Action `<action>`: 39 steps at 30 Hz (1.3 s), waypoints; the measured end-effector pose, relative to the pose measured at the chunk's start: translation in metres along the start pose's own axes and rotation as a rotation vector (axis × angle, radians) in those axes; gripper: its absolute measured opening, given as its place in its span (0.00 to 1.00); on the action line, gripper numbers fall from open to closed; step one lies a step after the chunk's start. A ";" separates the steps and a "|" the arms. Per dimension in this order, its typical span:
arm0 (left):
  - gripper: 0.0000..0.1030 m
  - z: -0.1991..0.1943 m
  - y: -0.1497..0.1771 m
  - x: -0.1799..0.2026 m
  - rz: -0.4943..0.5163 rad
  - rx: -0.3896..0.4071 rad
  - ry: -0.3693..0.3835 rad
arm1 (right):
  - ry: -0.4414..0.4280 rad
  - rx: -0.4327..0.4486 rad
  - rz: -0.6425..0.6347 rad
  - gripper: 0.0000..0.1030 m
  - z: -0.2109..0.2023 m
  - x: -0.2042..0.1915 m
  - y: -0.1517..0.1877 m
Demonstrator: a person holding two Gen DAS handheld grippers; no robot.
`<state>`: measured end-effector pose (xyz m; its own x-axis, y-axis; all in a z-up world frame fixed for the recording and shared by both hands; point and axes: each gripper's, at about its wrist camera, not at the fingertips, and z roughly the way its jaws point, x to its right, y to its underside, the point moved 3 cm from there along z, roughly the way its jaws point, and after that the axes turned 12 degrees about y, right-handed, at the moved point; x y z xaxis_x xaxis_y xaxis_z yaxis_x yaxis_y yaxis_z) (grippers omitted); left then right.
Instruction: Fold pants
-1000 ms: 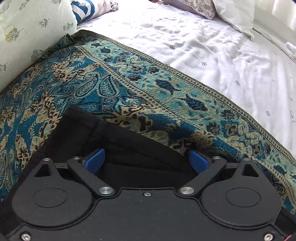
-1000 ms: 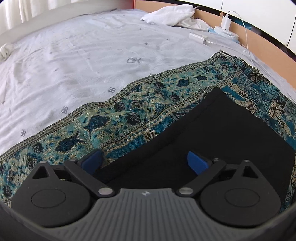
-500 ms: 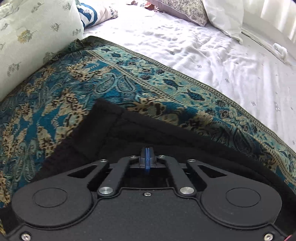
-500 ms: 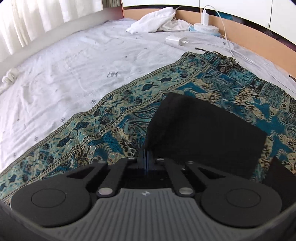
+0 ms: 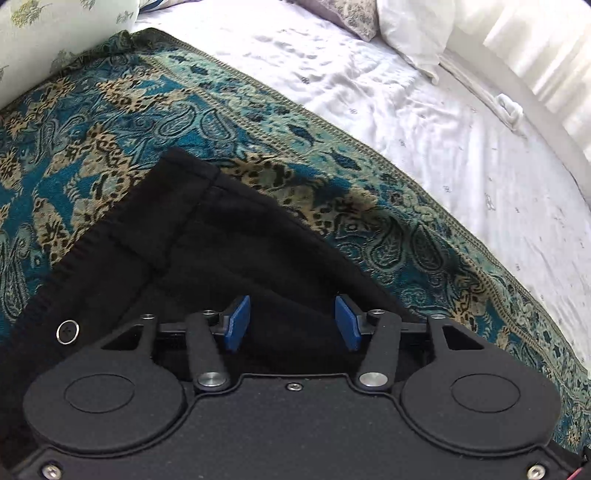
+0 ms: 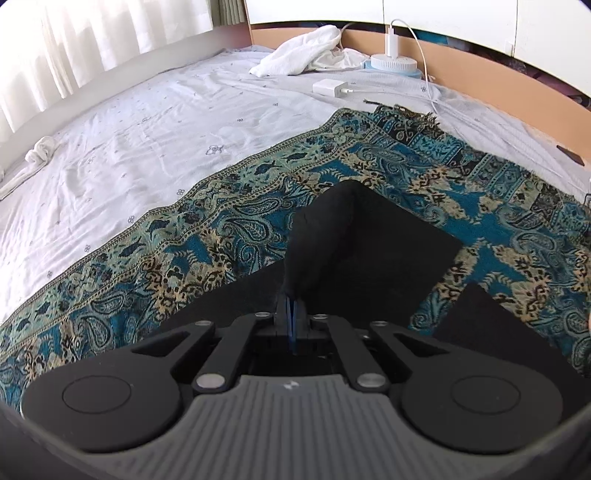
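Observation:
Black pants (image 5: pixel 229 251) lie on a blue paisley throw (image 5: pixel 110 110), waistband toward the left with a metal snap (image 5: pixel 67 331). My left gripper (image 5: pixel 291 321) hangs just over the waist end. Its jaws are opening, and the blue pads (image 5: pixel 236 323) stand apart with black cloth below them, not pressed. In the right wrist view my right gripper (image 6: pixel 291 314) is shut on an edge of the pants (image 6: pixel 388 251). A fold of the cloth (image 6: pixel 321 229) is pulled up off the throw (image 6: pixel 184 251). Another black part (image 6: pixel 491 325) lies at the lower right.
A white bedsheet (image 6: pixel 129 147) lies beyond the throw. At the far end are a white towel (image 6: pixel 299 51), a charger block (image 6: pixel 328 88), a round device with a cable (image 6: pixel 393 65) and a wooden bed board (image 6: pixel 480 66). Pillows (image 5: pixel 413 29) and a curtain (image 5: pixel 546 55) lie beyond the sheet.
Both grippers closed on the pants. The right has stayed shut and raised its edge off the throw. The left has opened again, and more of the waistband shows.

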<state>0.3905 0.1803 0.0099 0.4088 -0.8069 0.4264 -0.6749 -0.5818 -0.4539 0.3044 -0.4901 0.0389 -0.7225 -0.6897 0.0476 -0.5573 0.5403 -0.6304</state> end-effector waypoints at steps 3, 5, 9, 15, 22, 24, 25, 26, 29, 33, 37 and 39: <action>0.70 -0.001 0.000 0.007 0.014 0.008 0.021 | 0.015 0.021 -0.006 0.02 -0.008 0.009 0.000; 0.73 0.002 0.000 0.011 0.028 0.002 0.014 | 0.049 0.054 -0.031 0.02 -0.013 0.015 -0.001; 0.79 0.014 0.004 0.015 0.050 -0.012 -0.035 | 0.029 0.037 -0.020 0.02 -0.013 0.030 0.002; 0.84 0.021 0.009 0.015 0.072 -0.009 -0.081 | 0.011 0.004 -0.022 0.03 -0.002 0.037 0.012; 0.90 0.026 0.008 0.014 0.068 -0.013 -0.091 | -0.057 -0.055 0.019 0.21 0.011 0.030 0.018; 0.92 0.027 0.008 0.014 0.073 -0.012 -0.091 | -0.086 -0.070 0.034 0.27 0.013 0.026 0.020; 0.93 0.028 0.008 0.014 0.077 -0.013 -0.092 | -0.096 -0.076 0.037 0.37 0.014 0.023 0.021; 0.93 0.028 0.008 0.014 0.081 -0.014 -0.093 | -0.104 -0.081 0.039 0.41 0.014 0.021 0.022; 0.95 0.030 0.009 0.014 0.094 -0.018 -0.092 | -0.133 -0.101 0.045 0.52 0.016 0.012 0.024; 0.97 0.031 0.009 0.014 0.096 -0.023 -0.089 | -0.173 -0.124 0.054 0.59 0.018 0.002 0.026; 0.99 0.032 0.008 0.014 0.092 -0.031 -0.080 | -0.187 -0.140 0.060 0.63 0.022 -0.008 0.027; 0.99 0.032 0.007 0.013 0.083 -0.032 -0.069 | -0.194 -0.151 0.066 0.65 0.024 -0.011 0.028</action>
<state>0.4113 0.1627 -0.0129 0.3912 -0.8581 0.3325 -0.7273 -0.5097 -0.4597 0.3067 -0.4786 0.0016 -0.6753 -0.7225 -0.1483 -0.5773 0.6430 -0.5033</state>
